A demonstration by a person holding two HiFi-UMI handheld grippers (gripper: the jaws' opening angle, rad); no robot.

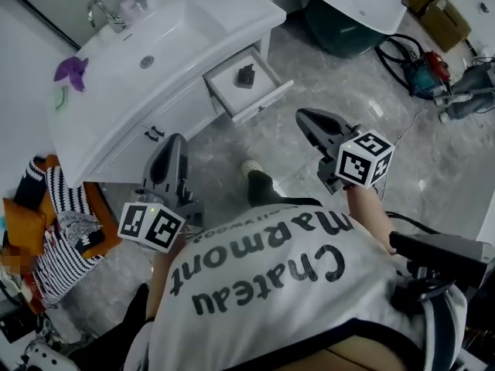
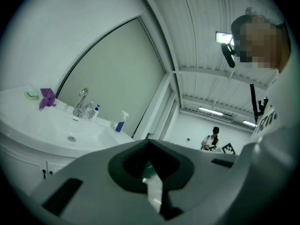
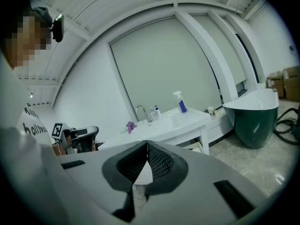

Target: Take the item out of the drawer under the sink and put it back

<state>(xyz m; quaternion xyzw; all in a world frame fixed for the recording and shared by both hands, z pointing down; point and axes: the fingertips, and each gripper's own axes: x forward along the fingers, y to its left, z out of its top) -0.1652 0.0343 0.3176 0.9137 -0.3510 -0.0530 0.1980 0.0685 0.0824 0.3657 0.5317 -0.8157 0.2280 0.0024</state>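
While the drawer (image 1: 261,103) under the sink (image 1: 147,52) stands pulled open, the small dark item (image 1: 246,76) lies inside it, ahead of both tongs and touched by neither. The left tongs (image 1: 177,139) are pressed together, tips meeting, and point at the white cabinet front (image 1: 174,118) below the sink, near it but apart from it. The drawer is ahead of them and to their right. The right tongs (image 1: 304,117) are likewise pressed together and are held over the grey marbled floor (image 1: 371,199), with the open drawer ahead and to their left. Between the two tongs, lower down, the person's shoe (image 1: 251,168) rests on the floor. Beyond the right tongs' tips stand a faucet (image 3: 140,110) and a spray bottle (image 3: 179,102) on the sink top, with a purple cloth (image 3: 130,124) lying left of the faucet. A dark green tub (image 3: 255,123) sits well off to their right.
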